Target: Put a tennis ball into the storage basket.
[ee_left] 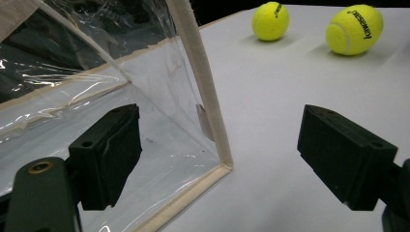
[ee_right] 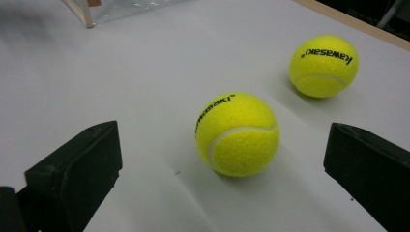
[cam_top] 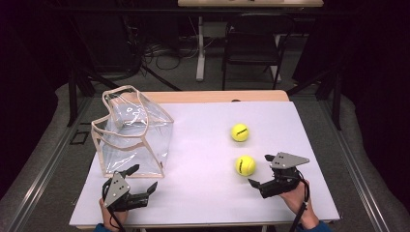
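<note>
A clear plastic bag (cam_top: 130, 133) with beige trim stands open on the left of the white table (cam_top: 203, 198). Two yellow tennis balls lie to its right, one farther back (cam_top: 240, 132) and one nearer (cam_top: 245, 165). My left gripper (cam_top: 144, 177) is open just in front of the bag's near right corner. In the left gripper view the bag's corner edge (ee_left: 208, 96) rises between the open left gripper (ee_left: 221, 128). My right gripper (cam_top: 259, 170) is open right beside the nearer ball. That ball (ee_right: 237, 134) sits between the open right gripper (ee_right: 222, 145), untouched, with the other ball (ee_right: 324, 65) beyond.
The table's wooden back edge (cam_top: 217, 96) shows past the white sheet. A black chair (cam_top: 254, 43) and a white desk leg (cam_top: 200, 48) stand on the floor behind, with cables (cam_top: 164, 55) nearby. Bare white surface lies between bag and balls.
</note>
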Available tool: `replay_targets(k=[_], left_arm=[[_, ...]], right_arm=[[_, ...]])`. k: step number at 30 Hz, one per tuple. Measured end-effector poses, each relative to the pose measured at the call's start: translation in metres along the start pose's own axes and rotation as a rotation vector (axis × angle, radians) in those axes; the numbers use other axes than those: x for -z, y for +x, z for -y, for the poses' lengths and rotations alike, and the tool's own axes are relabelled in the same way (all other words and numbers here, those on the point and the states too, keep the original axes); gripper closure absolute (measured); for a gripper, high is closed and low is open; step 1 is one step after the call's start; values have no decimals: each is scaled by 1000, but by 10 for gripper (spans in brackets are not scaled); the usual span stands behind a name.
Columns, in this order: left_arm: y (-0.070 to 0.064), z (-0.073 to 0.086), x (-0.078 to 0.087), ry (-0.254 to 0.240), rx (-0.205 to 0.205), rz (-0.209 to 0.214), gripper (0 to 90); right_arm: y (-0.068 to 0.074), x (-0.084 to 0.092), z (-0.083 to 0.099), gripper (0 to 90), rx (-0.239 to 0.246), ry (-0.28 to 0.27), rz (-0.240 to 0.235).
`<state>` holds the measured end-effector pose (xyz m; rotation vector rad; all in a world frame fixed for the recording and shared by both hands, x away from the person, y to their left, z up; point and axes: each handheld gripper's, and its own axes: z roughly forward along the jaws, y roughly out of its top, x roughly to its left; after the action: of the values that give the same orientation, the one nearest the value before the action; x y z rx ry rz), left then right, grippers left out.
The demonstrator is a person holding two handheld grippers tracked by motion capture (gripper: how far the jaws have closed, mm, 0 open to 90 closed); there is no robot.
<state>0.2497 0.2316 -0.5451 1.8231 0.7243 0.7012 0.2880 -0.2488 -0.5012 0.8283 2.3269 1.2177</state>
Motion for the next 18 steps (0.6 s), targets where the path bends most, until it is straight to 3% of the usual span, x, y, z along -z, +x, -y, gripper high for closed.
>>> replay_targets(k=[18], left_arm=[[0, 0, 0, 5, -5, -5, 158]], right_arm=[[-5, -16, -15, 0, -14, 53, -15]])
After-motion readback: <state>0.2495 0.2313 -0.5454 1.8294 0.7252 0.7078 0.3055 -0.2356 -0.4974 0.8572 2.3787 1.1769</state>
